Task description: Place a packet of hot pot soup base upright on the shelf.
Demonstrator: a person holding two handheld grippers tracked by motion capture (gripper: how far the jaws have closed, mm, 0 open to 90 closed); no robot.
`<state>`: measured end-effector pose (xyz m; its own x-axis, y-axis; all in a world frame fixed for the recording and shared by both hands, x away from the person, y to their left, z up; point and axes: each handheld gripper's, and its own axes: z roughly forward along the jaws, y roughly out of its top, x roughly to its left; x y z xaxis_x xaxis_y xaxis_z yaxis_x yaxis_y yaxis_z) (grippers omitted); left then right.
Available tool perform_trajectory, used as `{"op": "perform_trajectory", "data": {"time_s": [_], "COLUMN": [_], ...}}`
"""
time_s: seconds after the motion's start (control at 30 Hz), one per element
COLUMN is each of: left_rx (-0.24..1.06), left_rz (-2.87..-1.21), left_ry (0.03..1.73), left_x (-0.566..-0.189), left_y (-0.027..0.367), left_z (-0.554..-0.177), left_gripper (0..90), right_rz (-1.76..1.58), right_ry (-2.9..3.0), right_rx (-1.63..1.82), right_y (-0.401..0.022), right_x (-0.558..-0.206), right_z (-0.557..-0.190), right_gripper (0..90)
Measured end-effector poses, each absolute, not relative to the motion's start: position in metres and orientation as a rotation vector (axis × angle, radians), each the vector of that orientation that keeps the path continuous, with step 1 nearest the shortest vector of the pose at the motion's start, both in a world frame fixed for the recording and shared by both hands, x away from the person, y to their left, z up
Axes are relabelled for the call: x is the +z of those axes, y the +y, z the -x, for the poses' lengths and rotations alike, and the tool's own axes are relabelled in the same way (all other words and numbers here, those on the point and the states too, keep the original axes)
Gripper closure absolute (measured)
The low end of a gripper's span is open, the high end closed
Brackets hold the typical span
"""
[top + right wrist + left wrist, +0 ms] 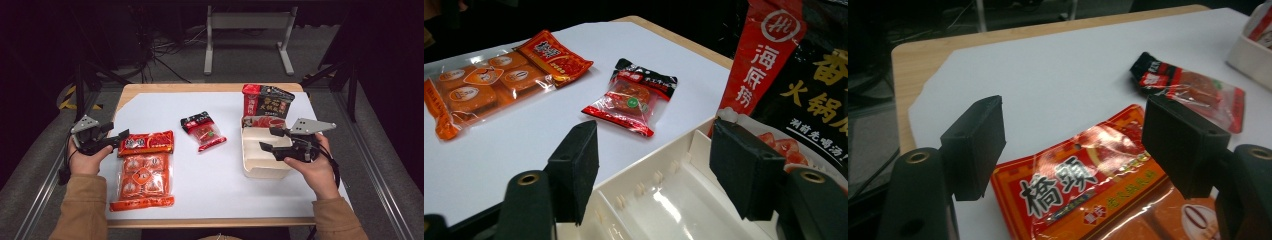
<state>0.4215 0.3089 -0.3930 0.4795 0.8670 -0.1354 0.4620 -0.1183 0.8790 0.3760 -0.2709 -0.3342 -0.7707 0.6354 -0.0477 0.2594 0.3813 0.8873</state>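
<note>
at the left of the high view the left gripper (120, 138) sits at the top edge of the orange pack (144, 170), its jaws spread with nothing pinched; in the left gripper view the pack (1083, 185) lies low between them. at centre lies a small red packet (204, 131). at the right, the right gripper (266, 140) hovers over the white tray (260, 170), jaws spread and empty, a dark pouch (266, 102) standing just behind.

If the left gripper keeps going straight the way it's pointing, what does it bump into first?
Probably the big orange packet: the left gripper stands open with the packet's top edge right ahead. The small red packet lies farther along, though depth is hard to judge.
</note>
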Motion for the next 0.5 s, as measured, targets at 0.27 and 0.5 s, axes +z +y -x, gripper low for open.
{"op": "perform_trajectory", "data": {"time_s": [0.27, 0.5], "left_rx": [0.506, 0.474], "left_rz": [-1.765, -1.797], "left_ry": [1.181, 1.219], "left_x": [-0.411, -0.425], "left_y": [0.315, 0.319], "left_z": [-0.432, -0.439], "left_gripper": [28.2, 30.9], "right_rz": [-0.702, -0.653], "right_ry": [2.278, 2.285], "right_rx": [1.368, 1.404], "right_y": [-0.268, -0.267], "right_x": [-0.333, -0.331], "right_z": [-0.374, -0.37], "right_gripper": [45.3, 54.9]}}
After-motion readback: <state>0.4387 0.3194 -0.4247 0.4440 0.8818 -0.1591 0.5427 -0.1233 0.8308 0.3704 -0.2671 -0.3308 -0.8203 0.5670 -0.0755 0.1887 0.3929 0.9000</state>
